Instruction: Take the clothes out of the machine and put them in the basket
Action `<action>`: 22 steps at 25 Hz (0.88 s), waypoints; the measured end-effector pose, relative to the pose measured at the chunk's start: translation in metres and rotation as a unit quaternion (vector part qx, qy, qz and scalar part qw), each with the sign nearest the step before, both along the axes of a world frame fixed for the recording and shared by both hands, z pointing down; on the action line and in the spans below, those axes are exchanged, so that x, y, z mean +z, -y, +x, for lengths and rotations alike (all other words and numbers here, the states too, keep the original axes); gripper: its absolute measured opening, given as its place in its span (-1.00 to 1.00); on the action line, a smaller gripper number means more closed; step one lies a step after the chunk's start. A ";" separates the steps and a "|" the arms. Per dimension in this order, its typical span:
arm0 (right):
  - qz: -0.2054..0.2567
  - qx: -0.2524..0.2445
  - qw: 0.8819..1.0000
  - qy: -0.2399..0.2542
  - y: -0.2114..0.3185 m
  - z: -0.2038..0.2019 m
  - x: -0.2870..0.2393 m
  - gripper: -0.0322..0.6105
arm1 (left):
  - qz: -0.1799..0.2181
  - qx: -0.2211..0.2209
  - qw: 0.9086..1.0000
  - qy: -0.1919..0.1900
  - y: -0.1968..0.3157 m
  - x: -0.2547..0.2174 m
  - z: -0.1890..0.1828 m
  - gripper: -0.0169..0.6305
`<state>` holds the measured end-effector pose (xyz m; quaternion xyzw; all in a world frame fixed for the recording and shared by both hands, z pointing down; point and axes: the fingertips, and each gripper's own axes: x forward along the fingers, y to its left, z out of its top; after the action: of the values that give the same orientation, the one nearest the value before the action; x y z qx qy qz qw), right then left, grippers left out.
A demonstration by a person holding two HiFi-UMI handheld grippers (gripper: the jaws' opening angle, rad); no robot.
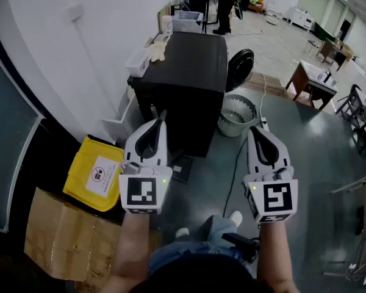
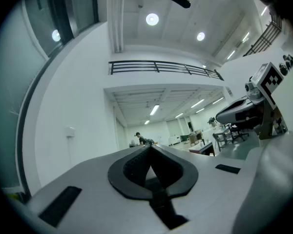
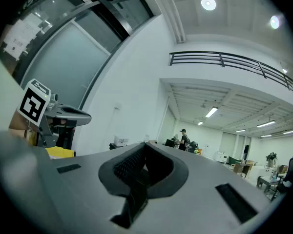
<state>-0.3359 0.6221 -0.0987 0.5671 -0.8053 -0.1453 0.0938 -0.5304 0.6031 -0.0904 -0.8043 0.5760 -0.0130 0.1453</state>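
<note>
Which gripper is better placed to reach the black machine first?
Left, probably. The left gripper points at the black machine; the right gripper points past it, beside the basket.

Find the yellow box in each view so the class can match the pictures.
Head view: yellow box at lower left, above the cardboard box.
Left gripper view: cannot be made out.
Right gripper view: yellow box at the left edge, below the left gripper.
Shared landmark: the distant standing person, seen in all three.

Open lab hall: desks [image 1: 309, 81], mezzanine railing [image 2: 161, 67]
</note>
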 end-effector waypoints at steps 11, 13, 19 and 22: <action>0.005 0.005 0.998 0.067 0.011 0.006 -0.005 -0.89 | -0.021 -0.010 1.000 0.004 0.009 0.008 -0.011 -0.90; -0.017 -0.006 0.997 0.079 0.018 0.006 0.003 0.24 | -0.030 0.007 1.000 0.002 0.015 0.011 -0.006 0.16; -0.053 0.028 0.994 0.092 0.032 0.034 0.026 0.86 | -0.049 -0.001 0.998 -0.033 0.035 0.018 0.012 0.81; -0.057 0.041 0.992 0.104 0.039 0.056 0.030 0.86 | -0.063 0.001 0.997 -0.032 0.048 0.025 0.030 0.81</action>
<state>-0.2802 0.5827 -0.0683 0.6059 -0.7934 -0.0354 0.0471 -0.5002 0.5552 -0.0652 -0.8126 0.5775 -0.0234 0.0753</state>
